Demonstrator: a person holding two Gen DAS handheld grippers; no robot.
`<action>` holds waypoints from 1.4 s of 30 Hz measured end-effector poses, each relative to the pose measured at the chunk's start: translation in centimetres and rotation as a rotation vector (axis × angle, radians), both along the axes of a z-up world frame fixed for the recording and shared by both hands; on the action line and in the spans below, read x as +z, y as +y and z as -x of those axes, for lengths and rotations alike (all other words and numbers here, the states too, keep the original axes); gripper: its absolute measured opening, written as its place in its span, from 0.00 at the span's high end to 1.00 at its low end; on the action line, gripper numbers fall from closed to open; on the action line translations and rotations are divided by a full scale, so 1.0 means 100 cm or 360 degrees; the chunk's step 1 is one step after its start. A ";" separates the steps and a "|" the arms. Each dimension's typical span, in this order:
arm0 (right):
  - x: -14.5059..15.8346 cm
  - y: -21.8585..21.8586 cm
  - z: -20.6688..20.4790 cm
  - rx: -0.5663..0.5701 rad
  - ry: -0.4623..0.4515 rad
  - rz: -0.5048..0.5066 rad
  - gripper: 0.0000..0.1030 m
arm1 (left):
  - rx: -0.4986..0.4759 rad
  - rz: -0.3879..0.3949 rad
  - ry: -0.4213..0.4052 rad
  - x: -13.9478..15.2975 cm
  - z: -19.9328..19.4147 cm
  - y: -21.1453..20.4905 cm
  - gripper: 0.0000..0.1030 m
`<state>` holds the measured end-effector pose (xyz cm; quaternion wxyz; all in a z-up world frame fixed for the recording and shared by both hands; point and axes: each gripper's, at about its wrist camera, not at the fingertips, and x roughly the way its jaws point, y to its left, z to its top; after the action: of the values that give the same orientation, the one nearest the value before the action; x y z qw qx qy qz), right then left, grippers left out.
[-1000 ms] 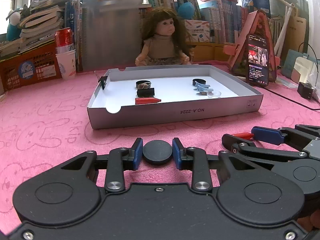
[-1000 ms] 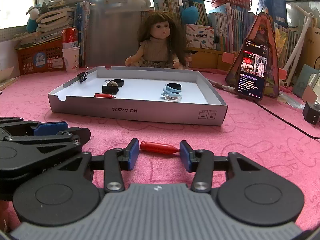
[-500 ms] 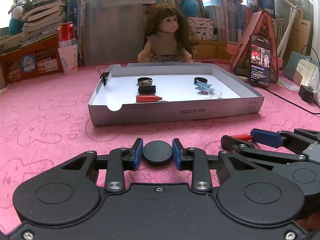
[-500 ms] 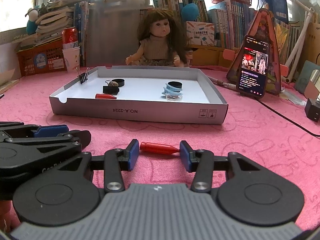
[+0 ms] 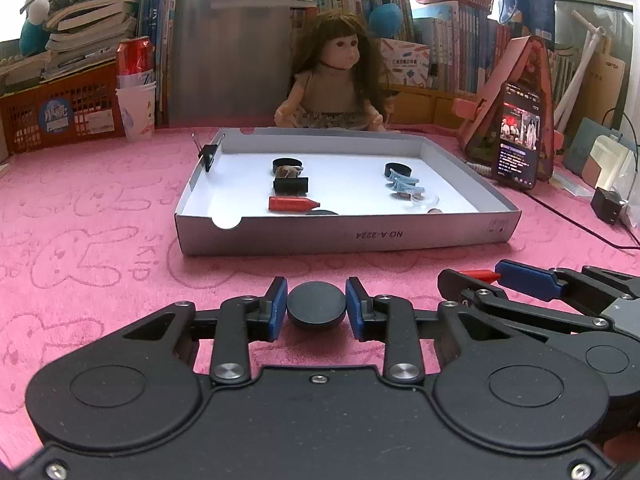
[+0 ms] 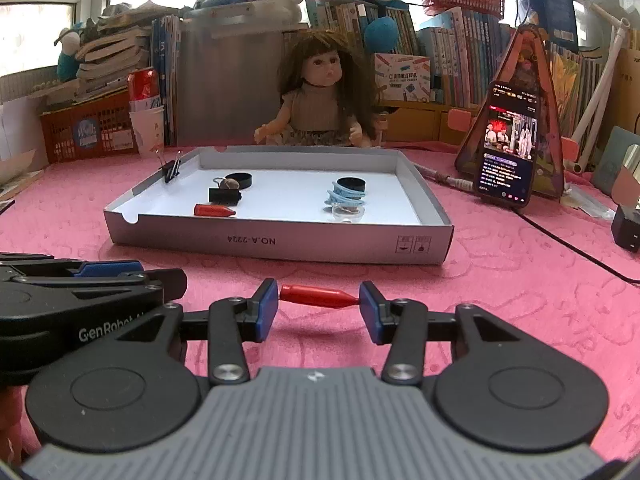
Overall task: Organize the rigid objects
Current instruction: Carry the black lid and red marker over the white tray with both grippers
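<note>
My left gripper (image 5: pixel 316 304) is shut on a black round disc (image 5: pixel 316 312), held just above the pink cloth. To its right, my right gripper (image 6: pixel 319 300) is shut on a red pointed stick (image 6: pixel 316 295), gripped end to end between the blue pads. The two grippers are side by side in front of a white cardboard tray (image 5: pixel 344 236). The tray's left part holds a red stick (image 5: pixel 294 204), a black binder clip (image 5: pixel 291 185) and a black ring (image 5: pixel 286 165). Its right part has blue clips (image 5: pixel 404 182), another black ring (image 5: pixel 398 169) and a clear round piece (image 5: pixel 420 200).
A binder clip (image 5: pixel 207 154) is clamped on the tray's left wall. A doll (image 5: pixel 336 80) sits behind the tray. A phone on a stand (image 5: pixel 520 136) and a black adapter (image 5: pixel 606 210) with its cable lie to the right. A cup with a red can (image 5: pixel 136 92) stands at the back left.
</note>
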<state>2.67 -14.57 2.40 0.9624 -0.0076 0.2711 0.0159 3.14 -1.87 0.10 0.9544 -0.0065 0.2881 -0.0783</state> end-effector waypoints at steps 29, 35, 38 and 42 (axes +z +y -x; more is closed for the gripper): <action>0.020 -0.024 -0.004 -0.0046 -0.0110 -0.0007 0.51 | 0.0006 0.0010 -0.0094 0.027 -0.010 -0.001 0.71; 0.026 -0.031 -0.009 -0.0071 -0.0145 0.0003 0.51 | 0.0021 0.0018 -0.0137 0.037 -0.018 0.002 0.71; 0.029 -0.034 -0.012 -0.0080 -0.0157 0.0002 0.51 | 0.0033 0.0023 -0.0146 0.040 -0.023 0.004 0.71; 0.031 -0.038 -0.016 -0.0085 -0.0159 -0.0016 0.51 | 0.0041 0.0029 -0.0143 0.041 -0.029 0.004 0.71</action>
<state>4.31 -18.40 5.50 0.9748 0.0036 0.2229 -0.0090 6.08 -1.47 4.18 0.9672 -0.0155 0.2442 -0.0688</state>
